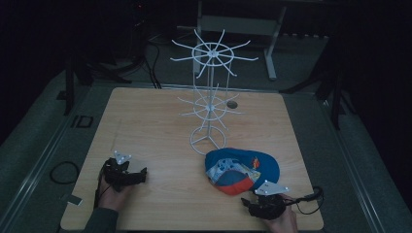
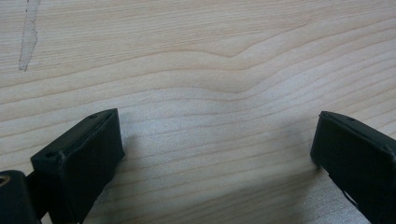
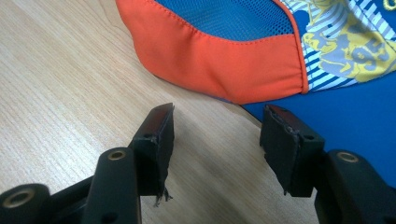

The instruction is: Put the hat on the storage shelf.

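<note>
Darkness filled the room around the pale, wood-grained worktop (image 1: 160, 121), whose rounded corners and fine wavy grain caught what little light there was. Grey floor and the legs of dark stands lay beyond its edges.

Well ahead of both tongs, toward the far middle of the worktop, stood a white wire rack (image 1: 210, 97): a thin upright rod on a ring base, with two tiers of slender spokes radiating like wheels, the upper tier wider than the lower.

The left tongs (image 1: 127, 174) rested low on the worktop in a hand, a grey three-cornered plate on top. Their two black, blocky padded jaws stood wide apart with nothing between them but bare wood grain (image 2: 210, 93); a pale scuff streak (image 2: 29, 37) marked the surface further ahead.

The right tongs (image 1: 265, 203) sat in the other hand at the near edge, a cable curling off to the side. Their jaws were parted too, holding nothing, the rubber edge of one looking frayed. Just ahead of them lay a soft fabric cap (image 1: 242, 170), blue mesh with an orange stitched band (image 3: 219, 60) and a striped, yellow-printed panel (image 3: 345, 42). Its blue cloth reached alongside one jaw; whether it touched, I could not tell.
</note>
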Demonstrator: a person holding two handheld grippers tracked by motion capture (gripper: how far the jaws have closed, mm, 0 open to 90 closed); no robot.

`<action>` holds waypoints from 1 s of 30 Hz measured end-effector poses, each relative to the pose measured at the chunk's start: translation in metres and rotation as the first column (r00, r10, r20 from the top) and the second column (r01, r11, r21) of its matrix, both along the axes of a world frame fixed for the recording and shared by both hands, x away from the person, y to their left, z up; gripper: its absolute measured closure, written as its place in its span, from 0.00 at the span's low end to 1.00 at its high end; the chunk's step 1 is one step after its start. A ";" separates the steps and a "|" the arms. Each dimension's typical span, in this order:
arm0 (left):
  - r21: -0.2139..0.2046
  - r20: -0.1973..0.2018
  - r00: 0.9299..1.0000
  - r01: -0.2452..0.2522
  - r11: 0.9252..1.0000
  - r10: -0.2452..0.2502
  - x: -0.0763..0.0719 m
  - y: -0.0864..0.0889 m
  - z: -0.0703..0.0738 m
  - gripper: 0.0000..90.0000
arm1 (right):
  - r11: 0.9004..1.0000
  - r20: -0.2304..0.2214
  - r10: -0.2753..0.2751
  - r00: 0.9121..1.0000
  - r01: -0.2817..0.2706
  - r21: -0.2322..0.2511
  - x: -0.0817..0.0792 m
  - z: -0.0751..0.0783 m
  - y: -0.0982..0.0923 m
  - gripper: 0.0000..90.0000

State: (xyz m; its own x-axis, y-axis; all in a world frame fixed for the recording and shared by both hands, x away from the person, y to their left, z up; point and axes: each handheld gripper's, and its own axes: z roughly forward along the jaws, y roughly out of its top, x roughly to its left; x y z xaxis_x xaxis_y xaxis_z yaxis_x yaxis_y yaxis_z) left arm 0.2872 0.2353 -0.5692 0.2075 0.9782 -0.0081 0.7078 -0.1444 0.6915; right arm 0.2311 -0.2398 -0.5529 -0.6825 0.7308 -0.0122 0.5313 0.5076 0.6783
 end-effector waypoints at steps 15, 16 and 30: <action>0.001 -0.003 1.000 0.004 1.000 -0.004 0.000 0.000 0.000 0.03 | 0.997 -0.075 0.057 0.996 -0.061 -0.051 0.008 0.009 0.004 0.57; 0.001 -0.003 1.000 0.003 1.000 -0.003 0.000 0.000 0.000 0.03 | 0.995 -0.081 0.074 0.994 -0.079 -0.066 0.009 0.010 0.005 0.58; -0.001 -0.003 1.000 0.003 1.000 -0.003 0.000 0.000 0.000 0.03 | 0.948 -0.096 0.233 0.968 -0.248 -0.202 0.024 0.055 0.018 0.60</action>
State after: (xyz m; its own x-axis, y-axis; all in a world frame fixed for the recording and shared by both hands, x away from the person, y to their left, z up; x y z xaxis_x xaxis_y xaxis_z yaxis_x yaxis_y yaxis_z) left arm 0.2876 0.2349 -0.5690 0.2104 0.9776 -0.0094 0.7091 -0.1460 0.6898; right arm 0.2550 -0.2216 -0.4981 -0.8422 0.5309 -0.0940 0.4182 0.7533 0.5077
